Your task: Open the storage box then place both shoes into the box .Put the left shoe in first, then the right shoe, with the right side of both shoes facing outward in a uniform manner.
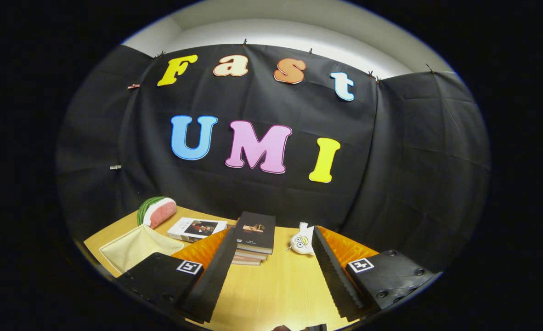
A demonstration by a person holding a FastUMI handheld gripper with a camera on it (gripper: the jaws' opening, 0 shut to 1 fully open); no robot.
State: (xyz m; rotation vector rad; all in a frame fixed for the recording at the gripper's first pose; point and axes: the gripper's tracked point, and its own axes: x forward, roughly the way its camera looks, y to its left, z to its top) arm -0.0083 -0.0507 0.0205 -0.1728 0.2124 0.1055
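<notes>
Your claw (271, 269) hangs wide open over the wooden surface (276, 289), gripping nothing, low in the frame. Between its fingers, further back, sits a stack of dark books (254, 236). At lower left lies the cream storage box (131, 248), with a watermelon cushion (156, 211) behind it.

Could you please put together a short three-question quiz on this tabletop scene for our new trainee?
1. True or false: the claw is shut on the stack of dark hardcover books.
2. What lies just left of the white book with a dark cover picture: A) watermelon-slice plush, B) a mug, C) a shoe?
3. Fill in: the small white cartoon-face plush rests on the light ___ table.

Key: 1 false, open and empty; 2 A; 3 wooden.
</notes>
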